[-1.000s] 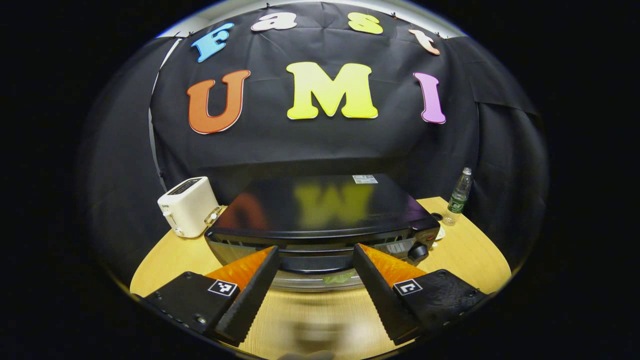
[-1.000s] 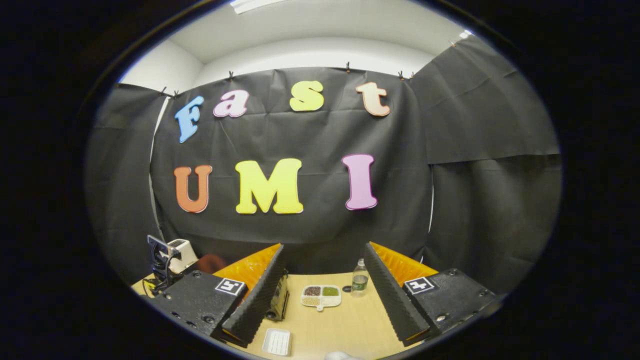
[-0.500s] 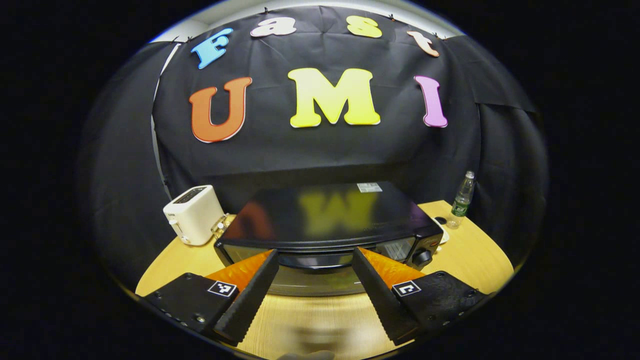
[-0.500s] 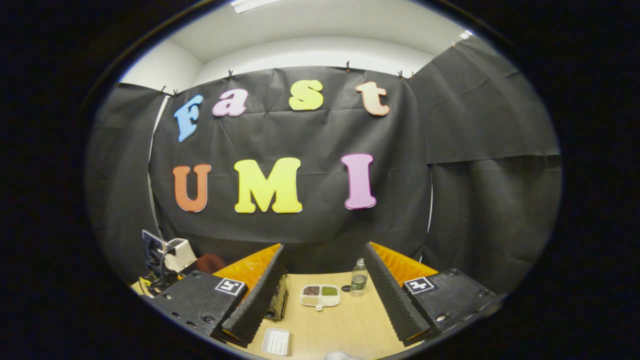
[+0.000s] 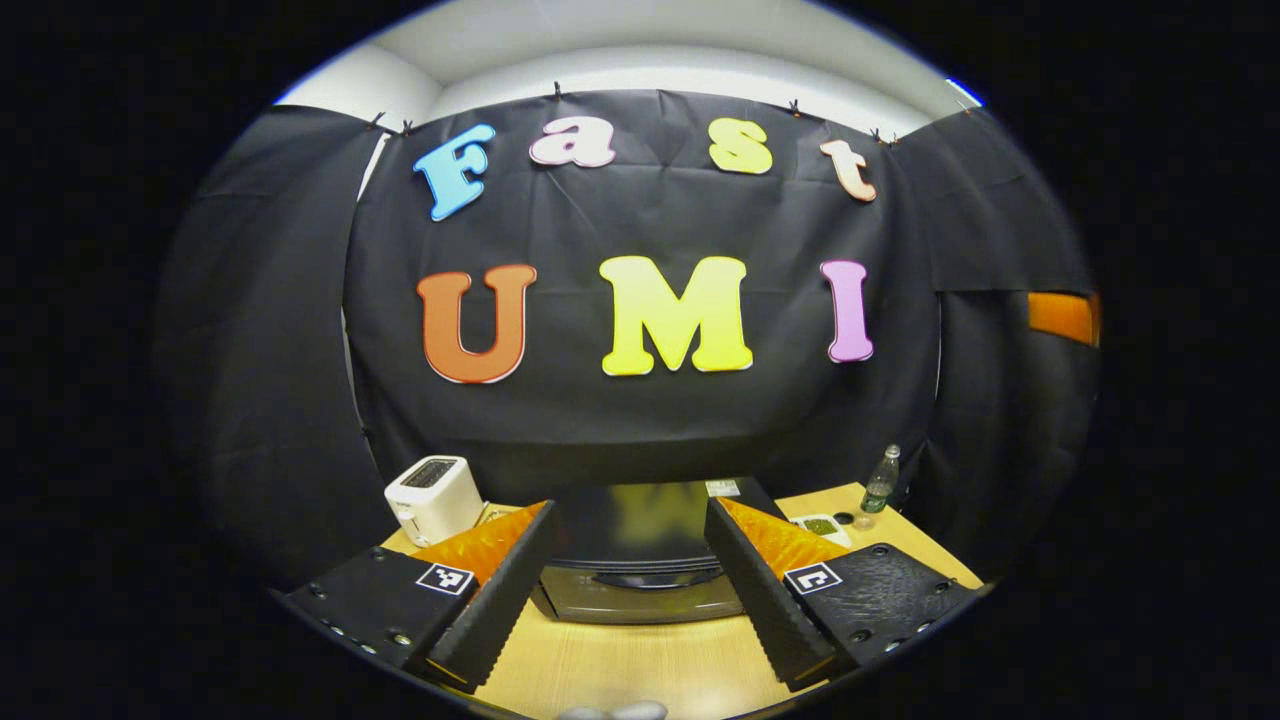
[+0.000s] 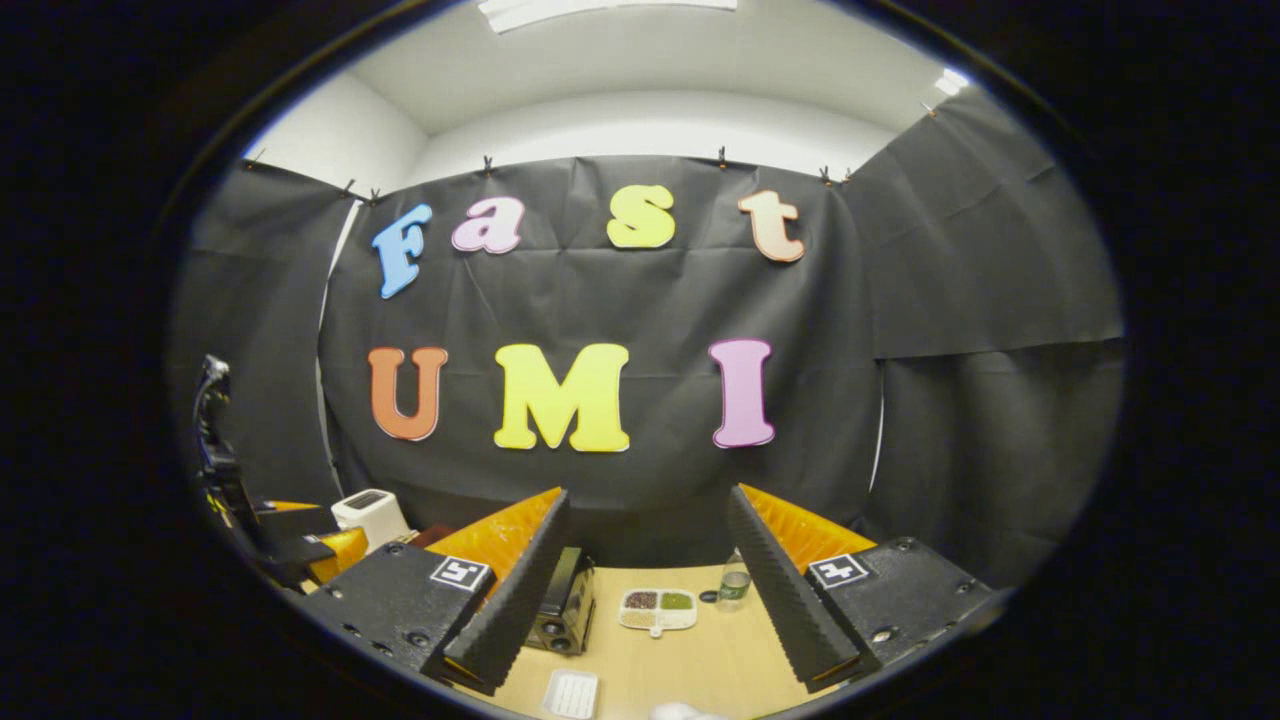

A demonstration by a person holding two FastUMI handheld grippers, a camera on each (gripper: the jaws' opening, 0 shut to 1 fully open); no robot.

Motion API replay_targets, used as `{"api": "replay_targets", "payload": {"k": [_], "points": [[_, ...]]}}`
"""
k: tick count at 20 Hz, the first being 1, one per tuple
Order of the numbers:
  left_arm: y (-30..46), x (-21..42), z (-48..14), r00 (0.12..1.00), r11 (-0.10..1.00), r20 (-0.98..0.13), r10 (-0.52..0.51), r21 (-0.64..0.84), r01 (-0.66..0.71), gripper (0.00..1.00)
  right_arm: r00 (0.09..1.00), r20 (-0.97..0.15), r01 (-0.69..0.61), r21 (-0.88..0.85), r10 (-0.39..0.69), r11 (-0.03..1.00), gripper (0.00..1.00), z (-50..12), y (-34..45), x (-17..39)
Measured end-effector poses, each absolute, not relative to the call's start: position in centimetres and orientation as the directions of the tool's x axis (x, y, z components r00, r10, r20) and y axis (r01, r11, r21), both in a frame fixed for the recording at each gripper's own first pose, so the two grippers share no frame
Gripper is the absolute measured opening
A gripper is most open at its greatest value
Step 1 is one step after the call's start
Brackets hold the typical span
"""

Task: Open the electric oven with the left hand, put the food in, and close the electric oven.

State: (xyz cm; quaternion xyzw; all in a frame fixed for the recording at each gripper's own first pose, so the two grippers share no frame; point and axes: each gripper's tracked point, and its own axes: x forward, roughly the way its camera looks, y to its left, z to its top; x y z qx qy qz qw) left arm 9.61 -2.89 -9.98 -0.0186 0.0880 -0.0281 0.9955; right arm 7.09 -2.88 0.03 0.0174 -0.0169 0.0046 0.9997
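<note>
Left gripper view: left tongs [image 5: 630, 580] wide apart w/ oven [image 5: 640, 560] beyond, door shut; right tongs [image 6: 645, 565] wide too

In the left gripper view, the electric oven [image 5: 640, 560] sits partly behind the left gripper's [image 5: 627, 590] two fingers, so both ends of its front are covered and its knobs cannot be made out. The divided dish [image 5: 820, 525] peeks out above one finger; its contents are too small to tell. In the right gripper view, the oven [image 6: 565, 605] is mostly covered by a finger of the right gripper [image 6: 640, 590], and the white tray [image 6: 572, 693] is cut off at the bottom edge.
</note>
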Motion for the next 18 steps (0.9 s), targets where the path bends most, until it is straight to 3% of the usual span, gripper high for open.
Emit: {"api": "replay_targets", "payload": {"k": [6,13,14,15,16,17,18], "points": [[0.4,7.0,-4.4,0.997,0.998,-0.081,-0.017,-0.068,0.011,0.97,1.0,0.008,-0.01,0.048,0.009,0.999,0.95,-0.3,-1.2,6.2],[1.4,5.9,-3.1,0.998,0.998,-0.065,-0.021,-0.064,0.017,0.96,1.0,-0.024,0.017,0.04,-0.017,0.999,0.95,-1.6,-1.0,5.3],[1.4,6.0,-3.0,0.998,0.997,-0.065,-0.025,-0.071,0.02,0.87,1.0,-0.025,0.02,0.037,-0.019,0.999,0.95,-1.6,-1.0,5.3],[1.4,6.0,-2.8,0.998,0.997,-0.065,-0.026,-0.076,0.021,0.87,0.999,-0.026,0.02,0.037,-0.019,0.999,0.95,-1.7,-0.9,5.2],[1.3,5.9,-2.4,0.998,0.996,-0.062,-0.031,-0.08,0.026,0.87,0.999,-0.03,0.019,0.038,-0.018,0.999,0.95,-1.7,-0.8,5.0],[1.2,5.9,-2.3,0.998,0.996,-0.06,-0.032,-0.081,0.027,0.96,0.999,-0.029,0.022,0.035,-0.021,0.999,0.95,-1.8,-0.8,5.0],[1.1,5.8,-2.2,0.998,0.997,-0.058,-0.035,-0.078,0.031,0.96,0.999,-0.028,0.025,0.032,-0.024,0.999,0.95,-1.7,-0.9,4.9]]}}
